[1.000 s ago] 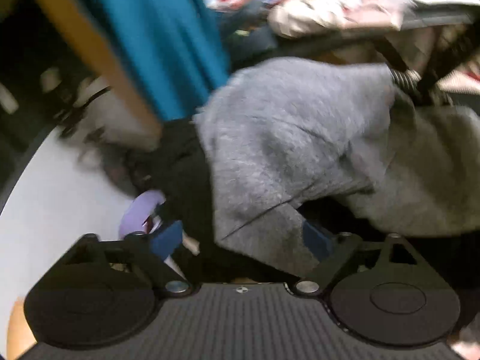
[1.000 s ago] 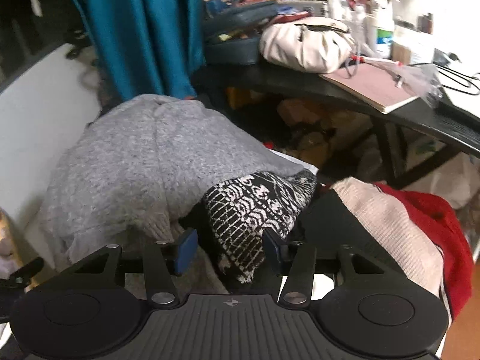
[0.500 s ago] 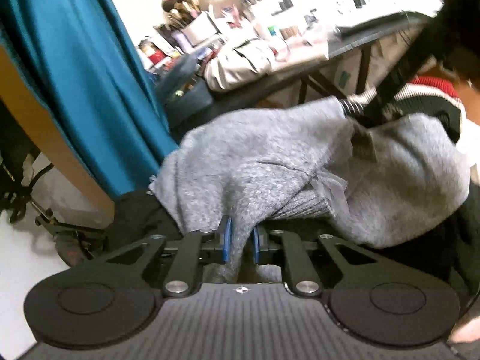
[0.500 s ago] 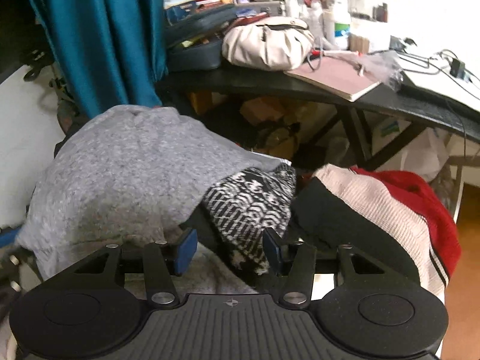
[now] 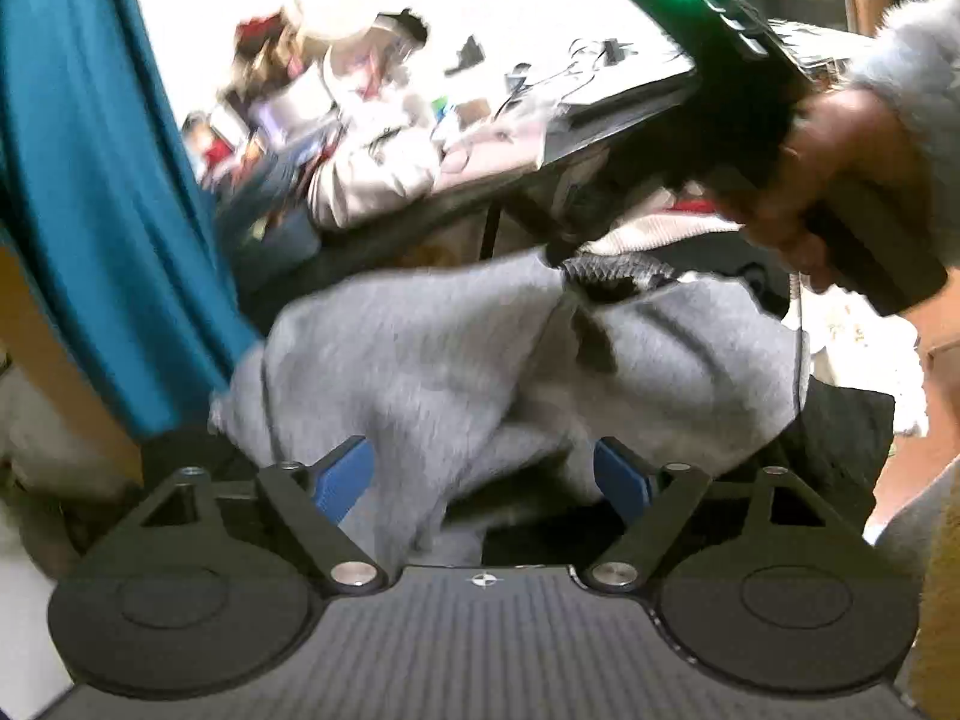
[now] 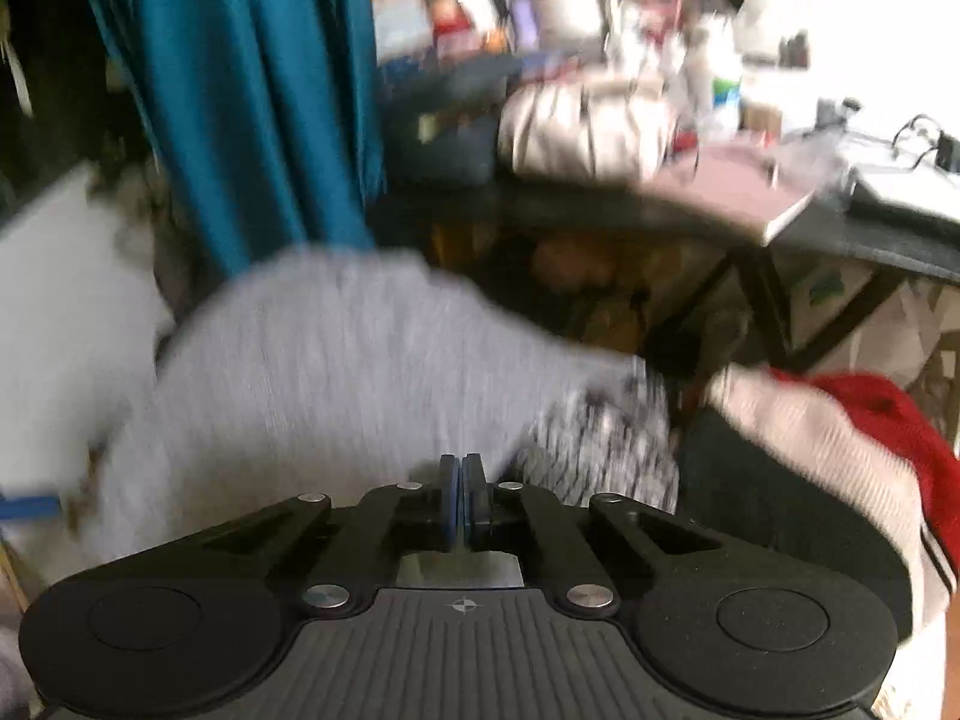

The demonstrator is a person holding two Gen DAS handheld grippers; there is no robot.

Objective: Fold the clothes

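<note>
Half a second ago the left gripper (image 5: 483,474) was pinched on a fold of the grey sweater (image 5: 480,354); its blue pads (image 5: 339,477) now stand wide apart, with a bunched fold of that sweater lying loose between them. Meanwhile the right gripper (image 6: 461,501) has gone from spread to pressed together, its pads meeting just at the near edge of the grey sweater (image 6: 336,372); both views are blurred, and whether any cloth is caught in that pinch cannot be told. From the left wrist view, the right gripper's black body (image 5: 738,90) with a green light is seen above the heap, held in the person's hand (image 5: 834,174), its tip down at the far side of the sweater near a black-and-white patterned garment (image 5: 612,273). The sweater lies heaped on top of the pile of clothes, in front of the black desk (image 6: 870,240). In the right wrist view the patterned garment (image 6: 606,444) sits just beside the sweater's right edge, and a cream and red knit (image 6: 840,456) lies further right. A teal curtain (image 6: 252,108) hangs behind the pile, at the desk's left end, and a beige bag (image 6: 588,126) rests on the cluttered desk top.
</note>
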